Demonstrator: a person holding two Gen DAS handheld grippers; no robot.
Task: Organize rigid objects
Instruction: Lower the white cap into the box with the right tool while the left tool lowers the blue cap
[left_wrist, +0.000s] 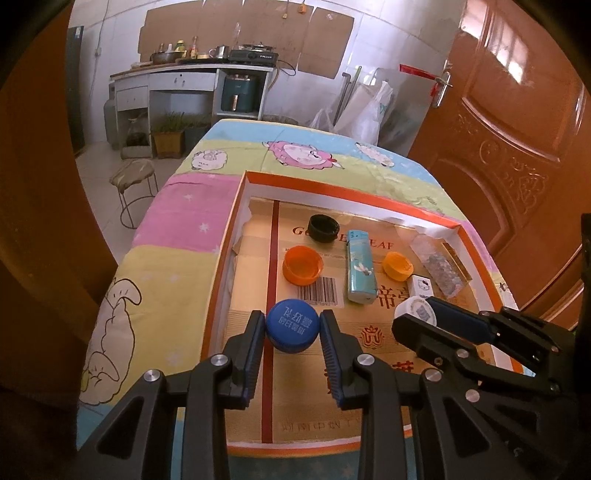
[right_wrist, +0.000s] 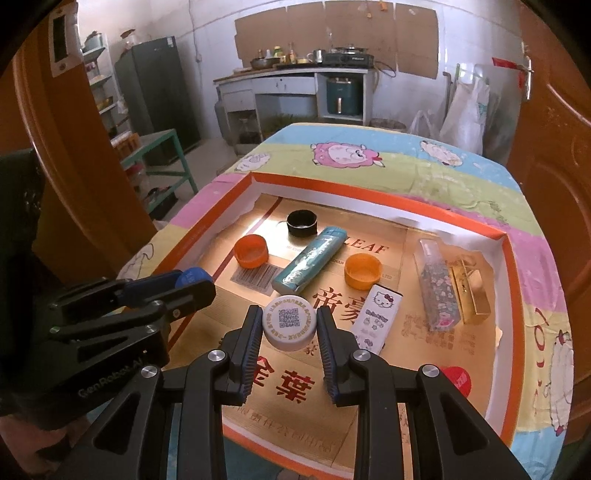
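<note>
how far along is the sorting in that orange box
Nothing looks grouped yet. In hand: the left gripper is shut on the blue cap, and the right gripper is shut on the white cap. Left: two orange caps, the black cap, three lighters and a red cap lie scattered in the box.

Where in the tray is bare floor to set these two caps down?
Free: the near strip of the tray below both tongs, and the left lane beside the red stripe. Crowded: the middle, around the teal lighter and orange caps, and the right by the Hello Kitty box.
</note>
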